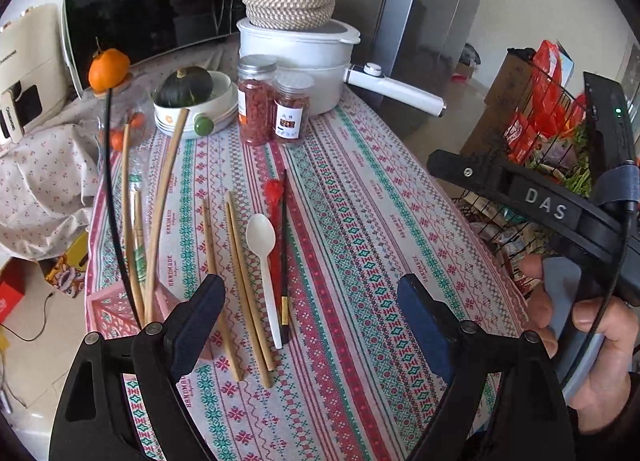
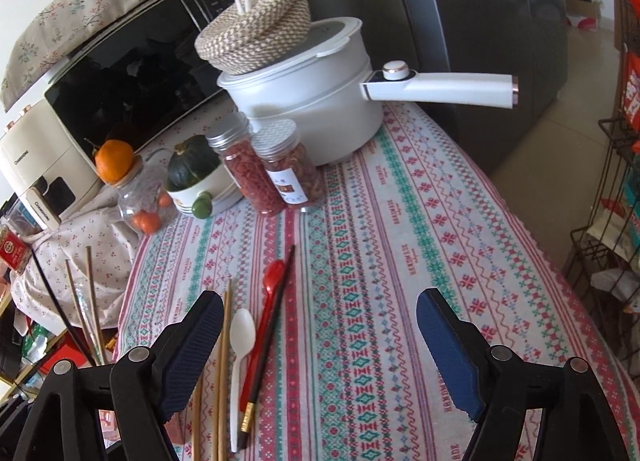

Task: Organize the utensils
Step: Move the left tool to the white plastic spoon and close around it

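Left wrist view showed the left claw (image 1: 312, 301) with jaws spread wide and nothing between the pads, hanging over the counter (image 1: 380, 221) just right of the loose utensils. Those lay in a row at lower centre: bamboo chopsticks (image 1: 240, 281), a white spoon (image 1: 266, 261), a red spoon (image 1: 275, 229) and a dark chopstick (image 1: 284, 253), all touching or nearly so. Some sticks already stood in a holder at lower left (image 1: 136, 245).

Right wrist view had the right claw (image 2: 320, 325) likewise apart and empty, its left finger close to the chopsticks (image 2: 224, 341), with the white spoon (image 2: 240, 345) and red spoon (image 2: 264, 321) just beyond.

My judgement: the next pick wanted one piece singled out, pads set across a handle near its middle, closing slowly so the neighbours were not dragged along. The white spoon, lying apart from the red one at its bowl, looked easiest.

Room: bare cloth stretched right of the row, good for moving. Further back the jars (image 1: 272, 109), bowl (image 1: 200, 113) and pot (image 1: 304, 65) crowded the far edge; the counter's left edge fell away close beside the holder.
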### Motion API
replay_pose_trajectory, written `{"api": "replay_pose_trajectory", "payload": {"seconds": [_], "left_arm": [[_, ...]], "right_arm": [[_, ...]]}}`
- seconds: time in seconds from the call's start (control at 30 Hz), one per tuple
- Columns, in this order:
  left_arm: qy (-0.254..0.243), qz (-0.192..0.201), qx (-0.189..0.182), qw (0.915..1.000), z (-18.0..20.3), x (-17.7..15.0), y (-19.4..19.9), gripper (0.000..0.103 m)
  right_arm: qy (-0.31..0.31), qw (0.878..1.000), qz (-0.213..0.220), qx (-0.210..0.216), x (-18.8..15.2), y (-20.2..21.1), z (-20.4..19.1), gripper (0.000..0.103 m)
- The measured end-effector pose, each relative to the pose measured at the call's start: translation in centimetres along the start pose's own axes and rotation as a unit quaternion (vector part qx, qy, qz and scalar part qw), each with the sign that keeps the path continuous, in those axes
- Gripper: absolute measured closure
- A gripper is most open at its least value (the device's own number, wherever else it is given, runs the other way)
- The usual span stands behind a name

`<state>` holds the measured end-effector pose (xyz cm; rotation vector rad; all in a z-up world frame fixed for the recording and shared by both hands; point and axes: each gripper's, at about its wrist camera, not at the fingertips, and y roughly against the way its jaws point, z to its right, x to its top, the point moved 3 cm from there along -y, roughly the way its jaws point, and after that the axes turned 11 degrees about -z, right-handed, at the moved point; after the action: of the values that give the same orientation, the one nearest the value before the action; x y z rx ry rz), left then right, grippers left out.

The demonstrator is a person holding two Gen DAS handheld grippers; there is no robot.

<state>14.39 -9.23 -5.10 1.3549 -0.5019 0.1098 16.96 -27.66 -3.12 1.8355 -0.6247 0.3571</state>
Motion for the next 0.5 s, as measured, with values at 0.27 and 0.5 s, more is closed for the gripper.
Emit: {"api": "replay_pose_trajectory", "payload": {"seconds": [0.27,0.5], "left_arm": [[0.060,-0.071,0.019,0.9955,-1.3,3.4,-7.3,0.029],[0.103,-0.096,0.055,0.9884,-2.9,5.9,-13.0,0.046]], "right_arm": [[-0.021,0.999,-0.028,-0.027,1.5,-1.2,4.3,0.019],[-0.033,0.998,-0.044,-0.016,1.9,-1.9,5.8,0.019]]}}
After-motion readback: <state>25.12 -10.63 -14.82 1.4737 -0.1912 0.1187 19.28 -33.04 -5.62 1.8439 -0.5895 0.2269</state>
